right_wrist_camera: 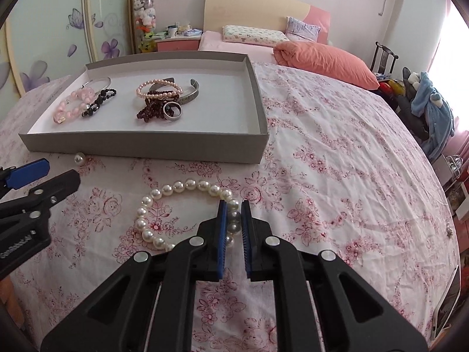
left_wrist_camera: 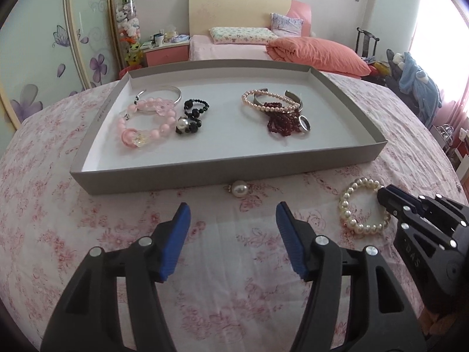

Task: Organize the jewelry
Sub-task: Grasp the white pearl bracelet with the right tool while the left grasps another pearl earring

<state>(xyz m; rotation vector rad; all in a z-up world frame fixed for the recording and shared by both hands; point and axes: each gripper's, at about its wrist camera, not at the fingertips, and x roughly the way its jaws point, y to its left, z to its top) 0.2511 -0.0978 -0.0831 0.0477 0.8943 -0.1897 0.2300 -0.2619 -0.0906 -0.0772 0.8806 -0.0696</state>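
A grey tray on the floral cloth holds pink bead bracelets, black beads, a pink pearl bracelet, dark red beads and a ring. A white pearl bracelet lies on the cloth at the right. My right gripper is closed on its right side. My left gripper is open and empty, just behind a loose pearl earring by the tray's front wall.
The table is round with a pink floral cloth. A bed with a salmon duvet stands behind it, with a nightstand to its left. A chair with clothes is at the right. A phone lies at the cloth's right edge.
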